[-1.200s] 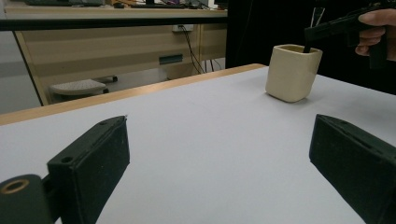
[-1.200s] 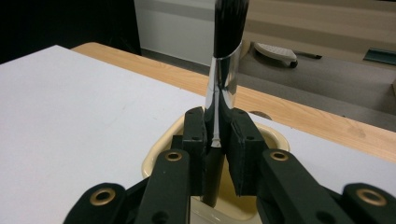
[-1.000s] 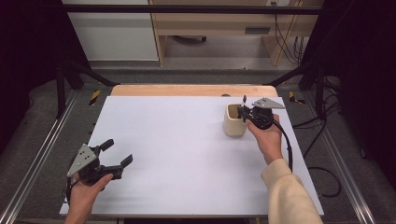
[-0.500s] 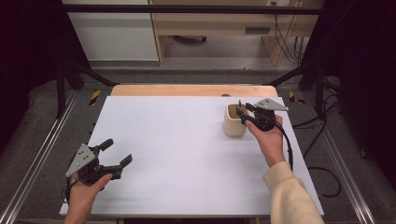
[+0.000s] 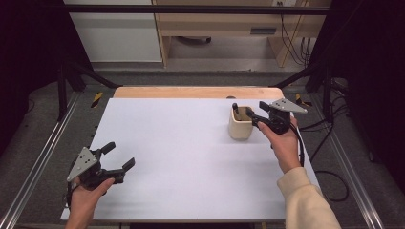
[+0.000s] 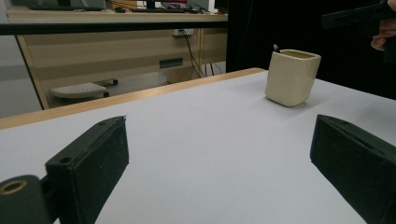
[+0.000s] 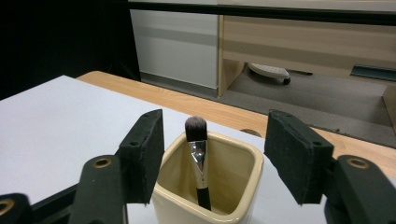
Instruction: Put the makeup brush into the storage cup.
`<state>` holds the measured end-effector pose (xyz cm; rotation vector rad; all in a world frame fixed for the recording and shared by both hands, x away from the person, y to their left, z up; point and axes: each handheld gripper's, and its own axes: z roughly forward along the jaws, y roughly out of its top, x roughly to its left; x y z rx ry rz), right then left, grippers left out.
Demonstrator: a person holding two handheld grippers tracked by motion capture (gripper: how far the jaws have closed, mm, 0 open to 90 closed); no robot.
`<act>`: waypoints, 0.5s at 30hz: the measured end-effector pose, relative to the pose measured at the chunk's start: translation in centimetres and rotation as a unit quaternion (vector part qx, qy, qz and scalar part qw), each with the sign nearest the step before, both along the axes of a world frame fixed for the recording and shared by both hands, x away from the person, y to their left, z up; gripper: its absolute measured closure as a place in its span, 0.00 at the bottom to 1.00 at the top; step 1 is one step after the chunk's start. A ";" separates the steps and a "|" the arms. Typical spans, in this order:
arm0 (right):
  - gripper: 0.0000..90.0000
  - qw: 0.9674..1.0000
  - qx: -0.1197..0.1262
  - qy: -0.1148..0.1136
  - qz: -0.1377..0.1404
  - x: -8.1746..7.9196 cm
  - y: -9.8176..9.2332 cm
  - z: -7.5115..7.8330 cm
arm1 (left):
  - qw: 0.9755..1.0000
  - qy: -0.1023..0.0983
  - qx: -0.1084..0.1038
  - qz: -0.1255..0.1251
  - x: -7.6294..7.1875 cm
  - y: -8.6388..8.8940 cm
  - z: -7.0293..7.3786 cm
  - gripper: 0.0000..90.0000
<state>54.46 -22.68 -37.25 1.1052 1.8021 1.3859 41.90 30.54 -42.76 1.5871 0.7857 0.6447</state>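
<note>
A cream square cup (image 5: 240,128) stands on the white table at the right. A makeup brush (image 5: 235,107) stands in it, bristles up. My right gripper (image 5: 256,109) hovers just right of the cup's rim and points at it. In the right gripper view its jaws (image 7: 219,140) have just been opening. The brush (image 7: 197,154) stands in the cup (image 7: 233,196) in the gap ahead, touched by neither pad. My left gripper (image 5: 119,155) is open and empty near the front left corner. In its own view its open jaws (image 6: 219,168) face the distant cup (image 6: 292,77).
The white table top (image 5: 181,157) has a wooden strip (image 5: 191,92) along its far edge. Metal rails run down both sides. A cable trails from the right gripper off the table's right edge.
The right gripper's jaws have opened and that hand has drawn a little up and away from the cup, leaving the brush in it. The left hand has stayed put.
</note>
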 end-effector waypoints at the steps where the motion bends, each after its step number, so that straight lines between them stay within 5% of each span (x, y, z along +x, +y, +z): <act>1: 0.41 1.000 0.001 -0.004 -0.004 -0.1 0.0 0.1 | 1.000 0.002 0.001 -0.001 0.0 0.0 0.0 0.04; 15: 0.25 1.000 0.008 -0.013 -0.009 -0.8 0.7 1.1 | 1.000 0.002 0.005 -0.001 0.1 -0.1 -0.1 0.03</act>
